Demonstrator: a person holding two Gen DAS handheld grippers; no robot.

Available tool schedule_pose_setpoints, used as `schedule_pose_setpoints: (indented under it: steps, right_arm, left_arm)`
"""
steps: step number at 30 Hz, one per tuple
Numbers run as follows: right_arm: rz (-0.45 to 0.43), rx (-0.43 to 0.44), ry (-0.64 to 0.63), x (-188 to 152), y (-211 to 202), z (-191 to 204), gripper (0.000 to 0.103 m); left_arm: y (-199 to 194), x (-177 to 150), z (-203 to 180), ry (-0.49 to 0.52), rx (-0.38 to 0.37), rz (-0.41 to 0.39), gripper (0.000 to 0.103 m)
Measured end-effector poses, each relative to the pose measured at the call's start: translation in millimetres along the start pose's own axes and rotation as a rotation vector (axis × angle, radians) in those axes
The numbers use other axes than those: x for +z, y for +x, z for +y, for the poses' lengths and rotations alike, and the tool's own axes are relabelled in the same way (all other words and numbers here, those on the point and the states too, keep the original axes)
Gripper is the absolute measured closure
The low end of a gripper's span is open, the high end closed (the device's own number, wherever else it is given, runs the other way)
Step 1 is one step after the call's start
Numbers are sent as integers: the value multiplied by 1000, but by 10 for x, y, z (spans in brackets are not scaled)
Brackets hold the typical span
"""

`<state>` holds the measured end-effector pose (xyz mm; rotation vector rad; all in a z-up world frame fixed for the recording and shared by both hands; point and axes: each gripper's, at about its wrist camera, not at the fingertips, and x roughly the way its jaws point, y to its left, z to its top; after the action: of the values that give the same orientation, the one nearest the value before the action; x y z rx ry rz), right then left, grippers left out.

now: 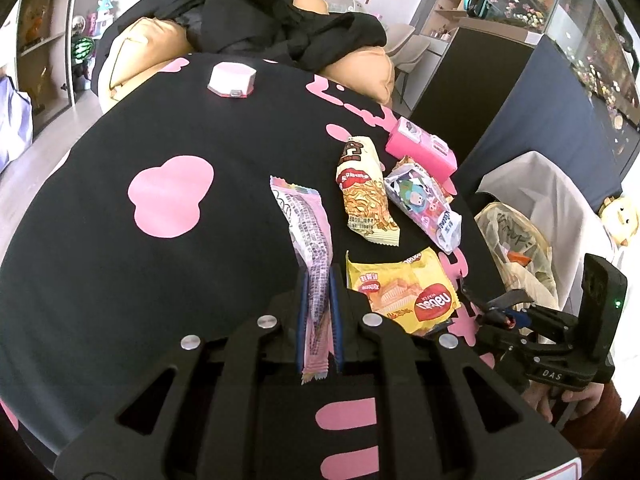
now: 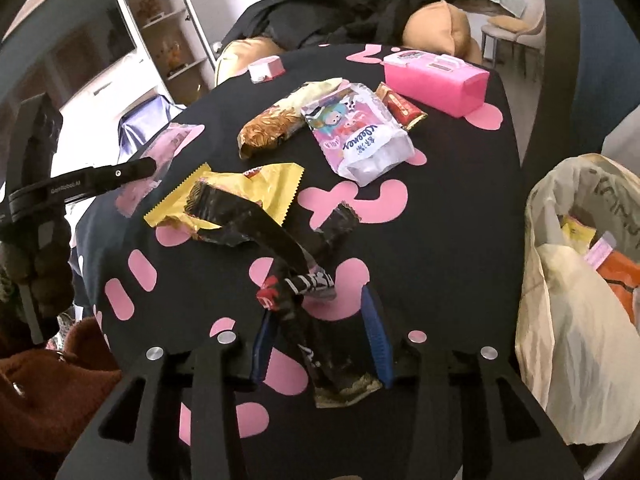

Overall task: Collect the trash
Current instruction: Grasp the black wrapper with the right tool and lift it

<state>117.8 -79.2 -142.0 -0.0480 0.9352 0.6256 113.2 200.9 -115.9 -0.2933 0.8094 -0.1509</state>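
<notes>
My left gripper is shut on a long pink wrapper that lies on the black, pink-patterned table. My right gripper is open around a dark black-and-red wrapper lying between its fingers. Other trash on the table: a yellow wafer wrapper, a noodle snack wrapper, a pink-and-white cartoon wrapper and a small red wrapper. A plastic-lined trash bin stands right of the table.
A pink box and a small white-pink box sit at the far side. Beyond the table is a tan sofa with black clothing. Shelves stand at the left.
</notes>
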Motion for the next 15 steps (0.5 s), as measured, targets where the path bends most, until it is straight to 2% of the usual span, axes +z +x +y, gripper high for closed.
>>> schedule_pose_setpoints:
  steps: [1,3,5,9,13,15]
  right_arm:
    - [2,-4,-3,0,6,12,61]
    - [4,18,-8,2,25,40,44]
    - [11,32,-23,-2,45,98,35]
    - [45,-29,-98,-31,51,257,34]
    - [18,36,-120,-114,-45,326,34]
    - [-7,34,-151,-124,-97,385,34]
  left_arm:
    - [0,0,1,-2,0,-1,94]
    - [-3,-1,2,-5,0,-2,94]
    - [-4,1,6,-3,0,-3,94]
    - [-33,16,2,-1,0,-11,94]
    - [-72,21,-5,-1,-2,-19,94]
    - [-74,24,-14,1,-3,-19,94]
